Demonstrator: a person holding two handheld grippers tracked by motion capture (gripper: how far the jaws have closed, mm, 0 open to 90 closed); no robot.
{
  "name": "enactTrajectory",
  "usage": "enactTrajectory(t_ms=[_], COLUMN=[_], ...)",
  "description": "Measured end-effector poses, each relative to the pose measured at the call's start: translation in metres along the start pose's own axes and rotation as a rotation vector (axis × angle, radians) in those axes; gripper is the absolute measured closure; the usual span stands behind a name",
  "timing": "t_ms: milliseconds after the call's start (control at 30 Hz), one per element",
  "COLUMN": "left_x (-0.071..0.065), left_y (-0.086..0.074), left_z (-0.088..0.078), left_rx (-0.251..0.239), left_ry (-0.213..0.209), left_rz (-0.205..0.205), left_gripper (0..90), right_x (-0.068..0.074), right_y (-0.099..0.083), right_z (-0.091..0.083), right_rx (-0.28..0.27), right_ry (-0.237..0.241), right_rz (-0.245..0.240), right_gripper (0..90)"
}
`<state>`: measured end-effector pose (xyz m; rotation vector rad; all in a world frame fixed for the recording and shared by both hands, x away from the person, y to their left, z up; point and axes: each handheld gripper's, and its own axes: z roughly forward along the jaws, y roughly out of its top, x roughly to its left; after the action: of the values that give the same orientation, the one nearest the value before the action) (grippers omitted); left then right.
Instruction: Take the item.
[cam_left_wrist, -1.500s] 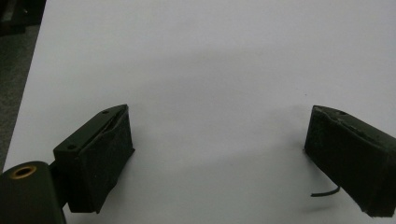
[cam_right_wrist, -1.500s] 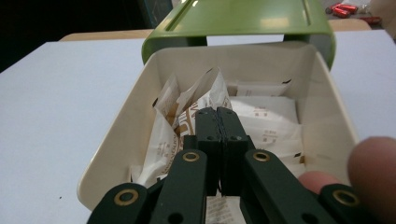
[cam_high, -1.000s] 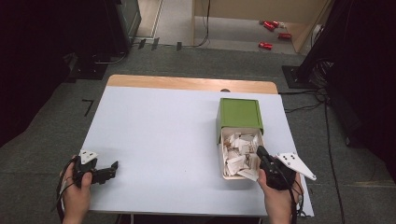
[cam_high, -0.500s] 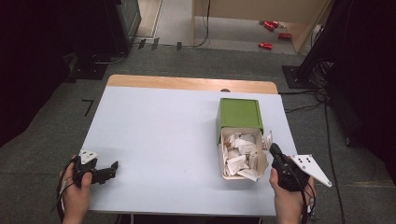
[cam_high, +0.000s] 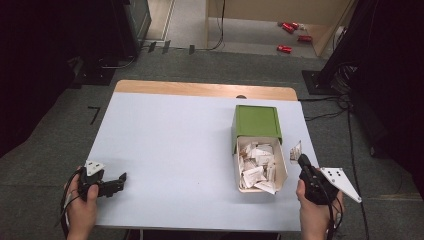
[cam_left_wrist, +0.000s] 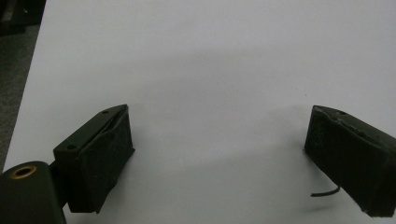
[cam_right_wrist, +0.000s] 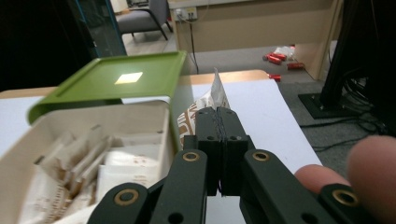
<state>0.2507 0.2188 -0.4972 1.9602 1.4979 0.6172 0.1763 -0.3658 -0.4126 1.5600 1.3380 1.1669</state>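
Lifted clear of the box, one packet sits pinched in the right gripper; left gripper spread, many packets left.

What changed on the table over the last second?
The right gripper, shut on a packet, has drawn back out of the box and carried the packet to the box's right side, above the table. The left gripper stayed put near the front left edge, jaws open. The box did not move.
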Motion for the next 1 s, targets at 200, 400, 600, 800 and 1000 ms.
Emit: enactTrajectory(t_ms=[200, 400, 600, 800, 1000], left_x=[0.0, 0.0, 0.0, 0.0, 0.0], left_y=[0.0, 0.0, 0.0, 0.0, 0.0], left_z=[0.0, 0.0, 0.0, 0.0, 0.0], left_rx=[0.0, 0.0, 0.0, 0.0, 0.0], left_ry=[0.0, 0.0, 0.0, 0.0, 0.0], left_rz=[0.0, 0.0, 0.0, 0.0, 0.0], left_gripper=[8.1, 8.1, 8.1, 8.1, 8.1], right_x=[-0.018, -0.026, -0.033, -0.036, -0.04], right_y=[-0.016, -0.025, -0.038, -0.046, -0.052], right_z=[0.014, 0.022, 0.032, 0.04, 0.044], right_rx=[0.074, 0.116, 0.177, 0.22, 0.258], right_ry=[-0.045, -0.058, -0.061, -0.034, -0.042], right_rz=[0.028, 0.032, 0.045, 0.055, 0.054], right_gripper=[90.0, 90.0, 90.0, 90.0, 90.0])
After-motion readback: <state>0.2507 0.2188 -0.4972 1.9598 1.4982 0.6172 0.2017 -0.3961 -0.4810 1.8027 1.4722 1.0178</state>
